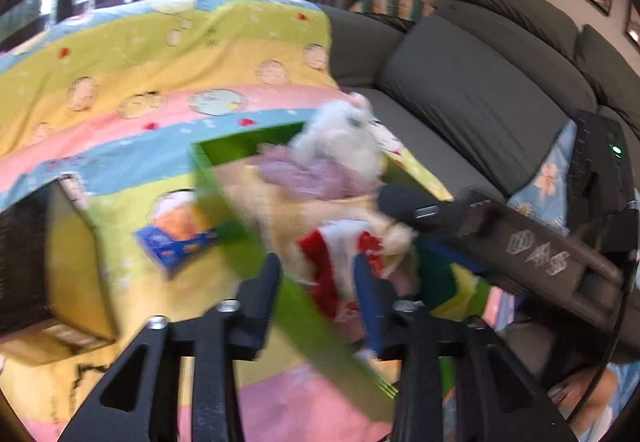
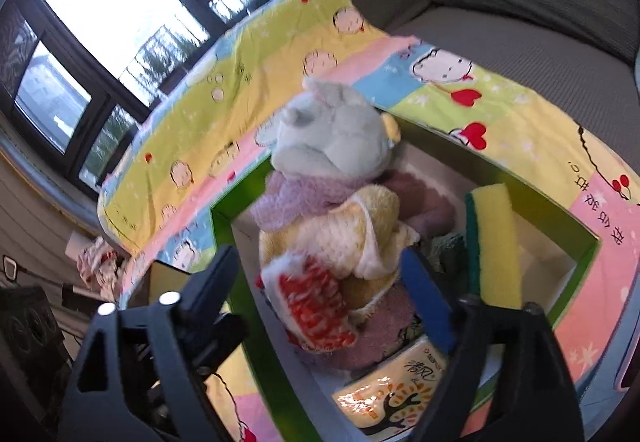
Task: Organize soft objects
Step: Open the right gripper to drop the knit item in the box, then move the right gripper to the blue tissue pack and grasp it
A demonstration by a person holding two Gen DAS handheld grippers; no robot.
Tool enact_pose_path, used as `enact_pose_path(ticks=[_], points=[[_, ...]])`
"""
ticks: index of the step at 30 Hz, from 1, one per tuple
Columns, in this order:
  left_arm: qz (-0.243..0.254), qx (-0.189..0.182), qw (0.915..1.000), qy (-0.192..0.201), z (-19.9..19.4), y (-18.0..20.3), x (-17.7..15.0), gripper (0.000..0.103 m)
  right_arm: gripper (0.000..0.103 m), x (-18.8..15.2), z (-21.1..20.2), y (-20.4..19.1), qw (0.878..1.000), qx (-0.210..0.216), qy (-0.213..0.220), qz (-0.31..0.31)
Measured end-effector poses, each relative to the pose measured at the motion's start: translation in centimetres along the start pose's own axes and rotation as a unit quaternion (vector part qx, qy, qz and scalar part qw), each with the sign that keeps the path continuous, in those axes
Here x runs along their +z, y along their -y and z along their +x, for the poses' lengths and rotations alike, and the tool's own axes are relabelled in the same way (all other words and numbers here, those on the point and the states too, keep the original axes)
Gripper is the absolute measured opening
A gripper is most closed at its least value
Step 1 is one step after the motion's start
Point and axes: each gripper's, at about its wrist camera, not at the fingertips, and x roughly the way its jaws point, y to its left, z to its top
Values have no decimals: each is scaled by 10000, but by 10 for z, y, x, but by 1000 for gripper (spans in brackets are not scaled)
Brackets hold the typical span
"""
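A green box (image 2: 256, 182) on the blanket holds a heap of soft things. A white plush toy (image 2: 332, 134) tops a purple knit cloth (image 2: 296, 194) and a yellow towel (image 2: 352, 238). A red and white cloth (image 2: 316, 302) lies nearest. My right gripper (image 2: 320, 266) stands open and wide around that cloth and towel, its pads apart from them. In the blurred left wrist view my left gripper (image 1: 318, 274) is open over the box's near wall (image 1: 224, 202), with the red and white cloth (image 1: 332, 262) between its fingers. The white plush toy (image 1: 340, 134) sits beyond.
A yellow and green sponge (image 2: 496, 242) stands upright in the box, and a tissue pack (image 2: 392, 390) lies at its near end. The striped cartoon blanket (image 1: 120, 82) covers a grey sofa (image 1: 460, 94). A cardboard box (image 1: 76, 262) sits at the left.
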Motion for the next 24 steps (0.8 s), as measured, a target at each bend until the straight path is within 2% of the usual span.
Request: enact_pose_path(ticks=[2,4,7,10,13,19,24], points=[[-83,273,9996,77,-11,-16,-4,67,89,0,-6,-3,9998,208,67,44],[-96,558,9983,123,-19,-32,-11,67,91,-1,-7,-9,9988,477,57,82],[-286,845,9960,41,-20,-57,-23,67,93,-8,2,-27,9982,588,-109,96],[-496,819,9954,-78,-15,-73,-30,67,94,-16,15,-46,9988,446,-211,-53],[-480,875,9950,-96,-10,-76,-35,67,94,-24,33,-62,9991,172,-259,-301],[-491,852,9951,-102,5,-75,-32,67,94,-24,56,-67,9940,-774,148,-760],[-369,1013,9941,-154,26,-74,-25,67,93,-12,66,-41,9965,-770,72,-314]])
